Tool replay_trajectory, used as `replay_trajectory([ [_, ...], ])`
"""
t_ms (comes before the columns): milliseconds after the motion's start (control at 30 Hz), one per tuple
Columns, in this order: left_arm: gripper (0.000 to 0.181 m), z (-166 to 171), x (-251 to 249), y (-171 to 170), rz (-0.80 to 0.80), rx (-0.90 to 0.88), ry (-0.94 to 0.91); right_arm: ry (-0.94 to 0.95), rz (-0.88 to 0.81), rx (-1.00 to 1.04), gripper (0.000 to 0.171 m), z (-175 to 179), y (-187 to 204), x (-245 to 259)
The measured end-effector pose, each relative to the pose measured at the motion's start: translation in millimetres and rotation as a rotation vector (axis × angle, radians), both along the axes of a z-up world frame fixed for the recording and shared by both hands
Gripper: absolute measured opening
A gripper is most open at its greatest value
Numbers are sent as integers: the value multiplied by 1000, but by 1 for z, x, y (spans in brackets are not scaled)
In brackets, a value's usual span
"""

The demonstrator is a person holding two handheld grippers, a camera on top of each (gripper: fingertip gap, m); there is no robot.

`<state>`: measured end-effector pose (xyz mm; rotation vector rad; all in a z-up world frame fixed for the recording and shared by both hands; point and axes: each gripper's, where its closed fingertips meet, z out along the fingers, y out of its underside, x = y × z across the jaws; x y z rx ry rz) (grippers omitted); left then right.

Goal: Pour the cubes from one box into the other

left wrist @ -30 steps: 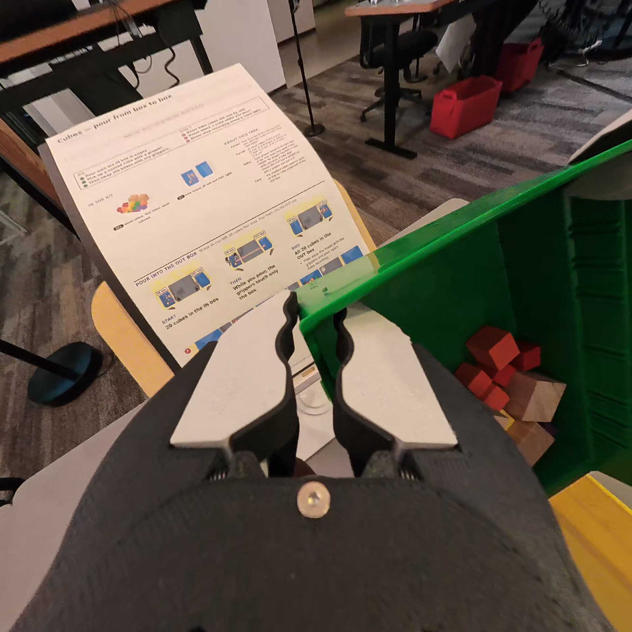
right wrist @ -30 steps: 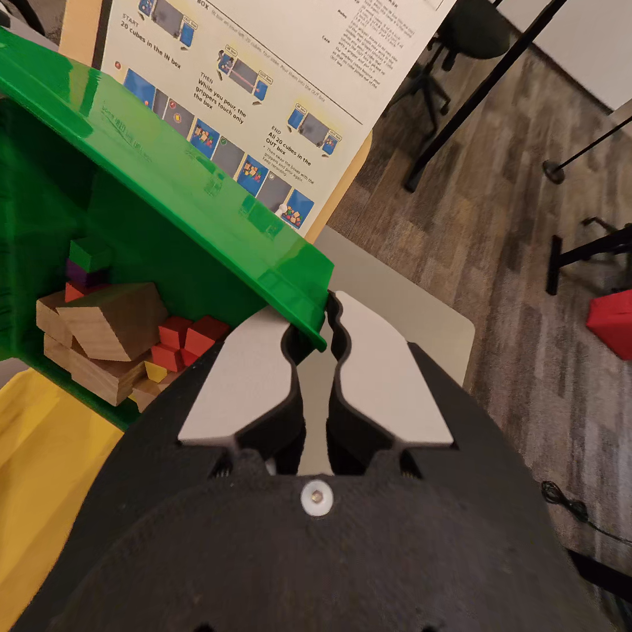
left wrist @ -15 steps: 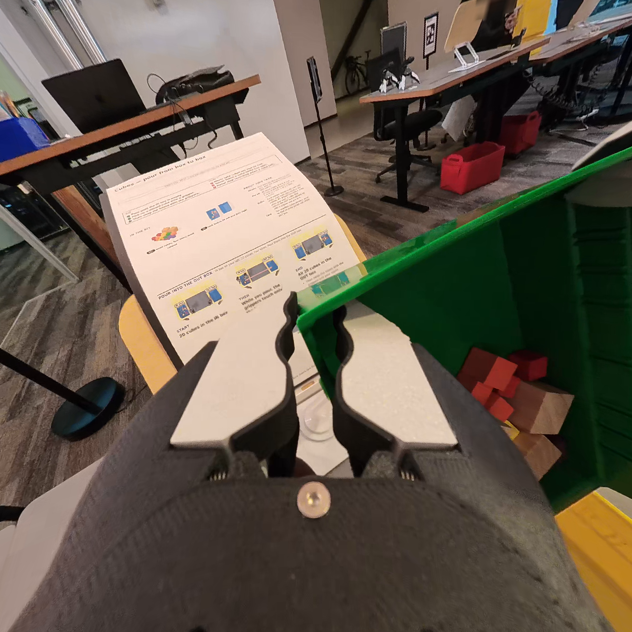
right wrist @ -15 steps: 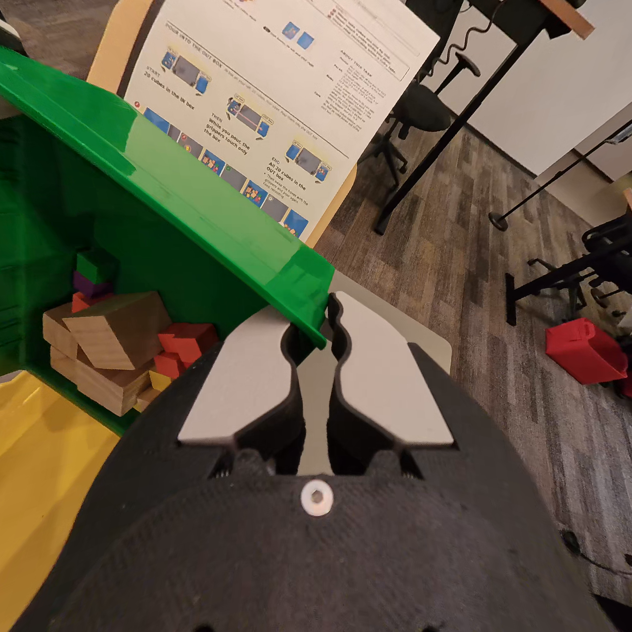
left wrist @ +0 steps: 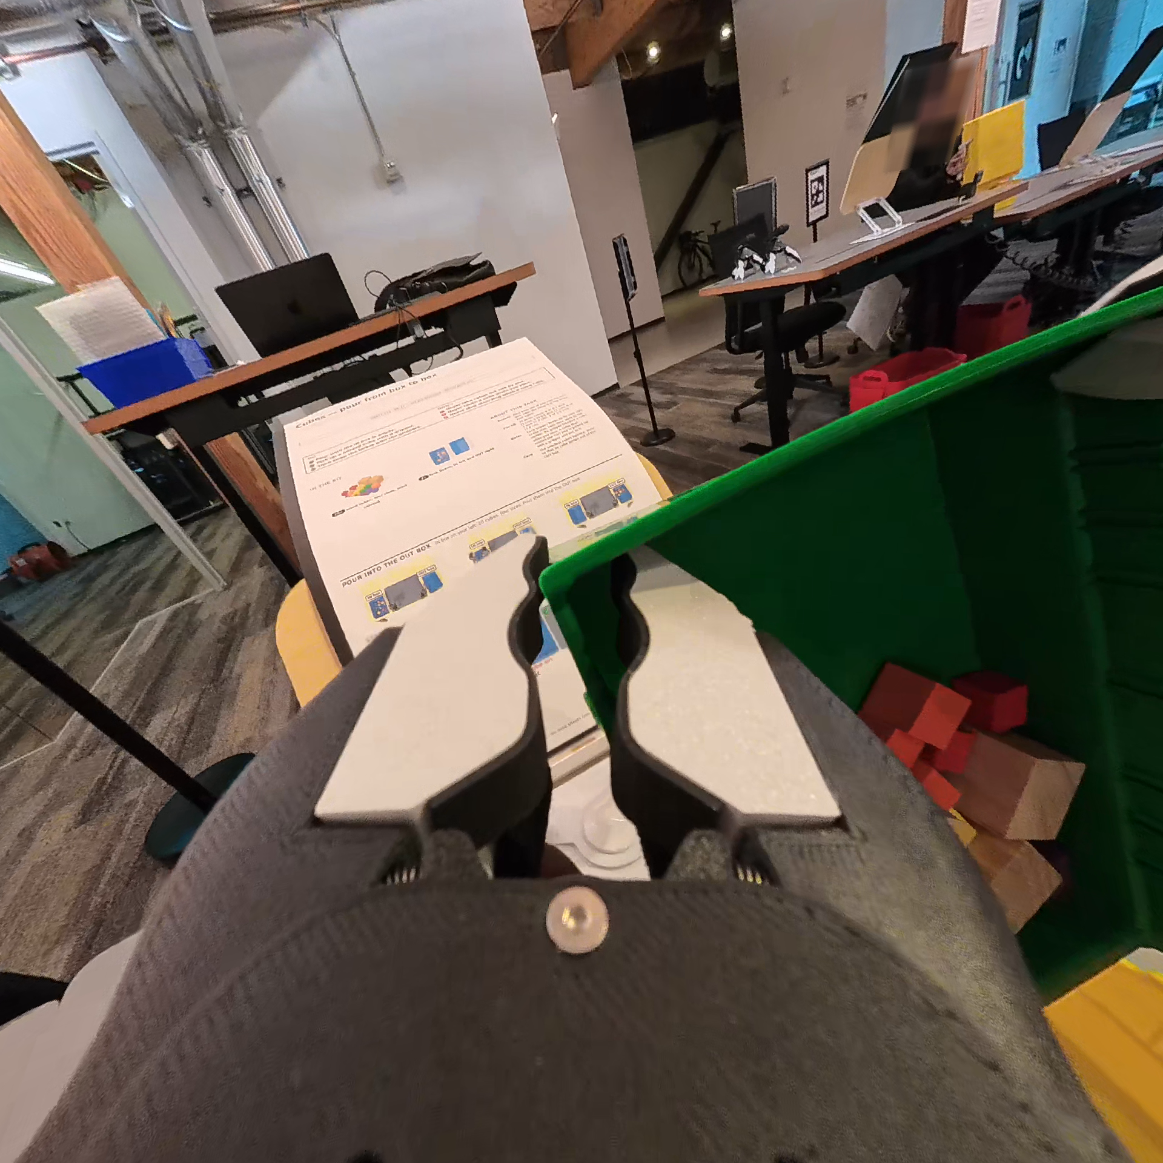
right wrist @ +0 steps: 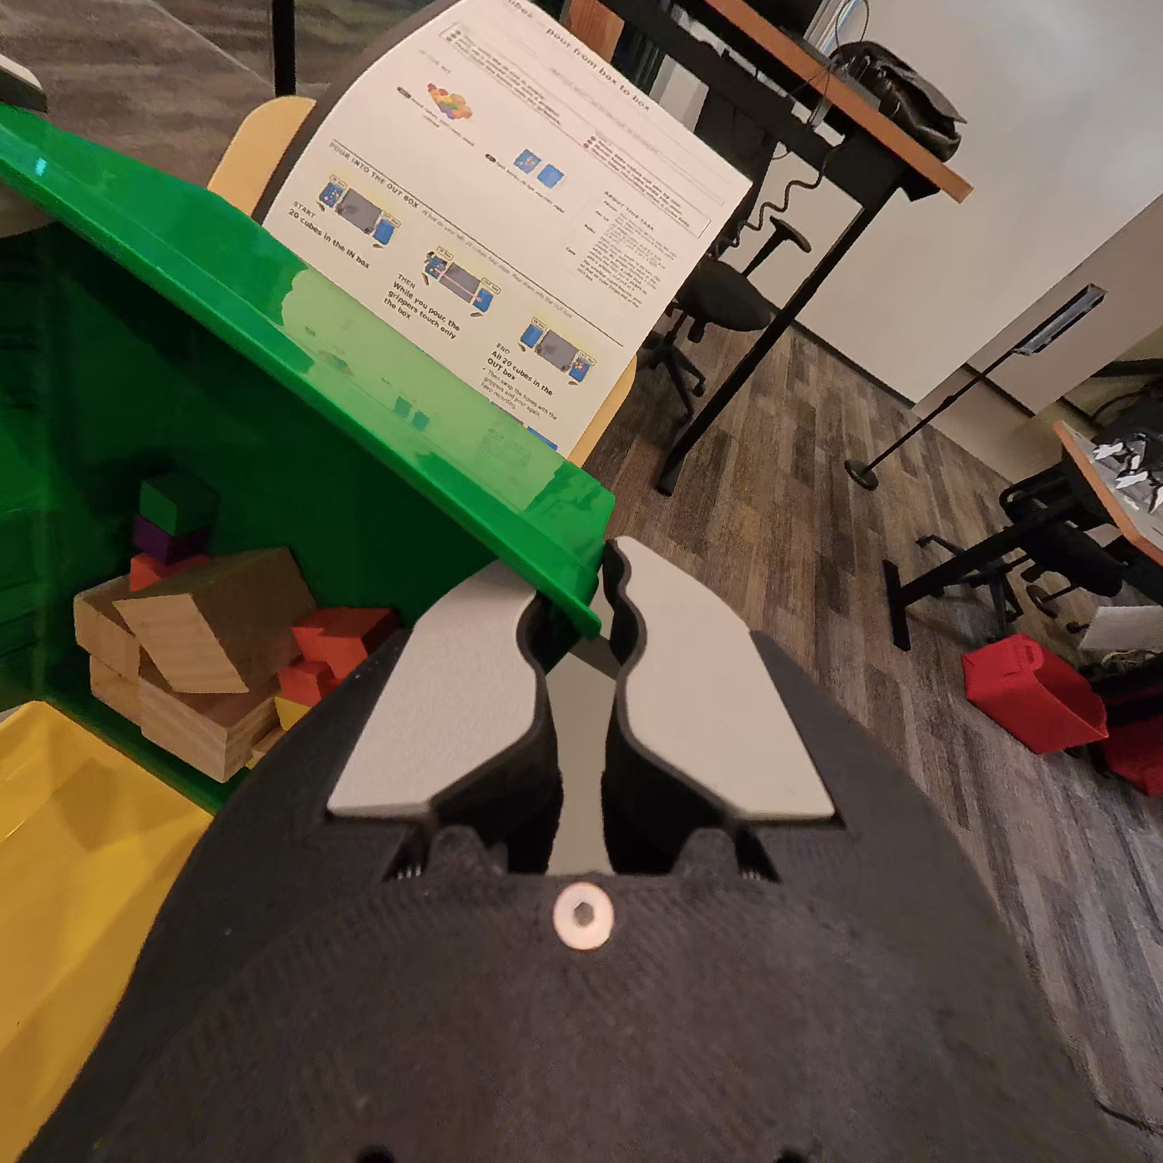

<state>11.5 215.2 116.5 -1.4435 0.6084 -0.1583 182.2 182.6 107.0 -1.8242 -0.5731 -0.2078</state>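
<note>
I hold a green box point(left wrist: 881, 566) tipped steeply, one gripper at each end. My left gripper point(left wrist: 576, 566) is shut on its wall at one corner. My right gripper point(right wrist: 588, 573) is shut on the rim of the same green box point(right wrist: 314, 352) at the opposite corner. Several cubes lie piled in the box's low end: red cubes point(left wrist: 925, 711) and wooden blocks point(left wrist: 1019, 786) in the left wrist view; wooden blocks point(right wrist: 207, 629), red, yellow, purple and green cubes point(right wrist: 176, 503) in the right wrist view. A yellow box point(right wrist: 75, 849) sits just below the green box's low edge and also shows in the left wrist view point(left wrist: 1114, 1057).
A printed instruction sheet point(left wrist: 453, 466) stands propped on a tan board behind the boxes. Beyond are a dark wood-pattern floor, desks with black legs point(left wrist: 302, 377), office chairs, a black stand base point(left wrist: 189, 812) and red bins point(right wrist: 1032, 698). The grey table edge point(right wrist: 579, 724) shows between my right fingers.
Both grippers have pitched upward with the green box, bringing more of the room into view. The box is tilted further and the cubes have shifted slightly in the low end.
</note>
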Motion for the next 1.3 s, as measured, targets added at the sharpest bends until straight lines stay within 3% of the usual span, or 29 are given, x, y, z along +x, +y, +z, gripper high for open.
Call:
replay_trajectory([
  [1300,18,6,-8,-35,60,222,-23,26,27,185,9,4,-29,-7],
])
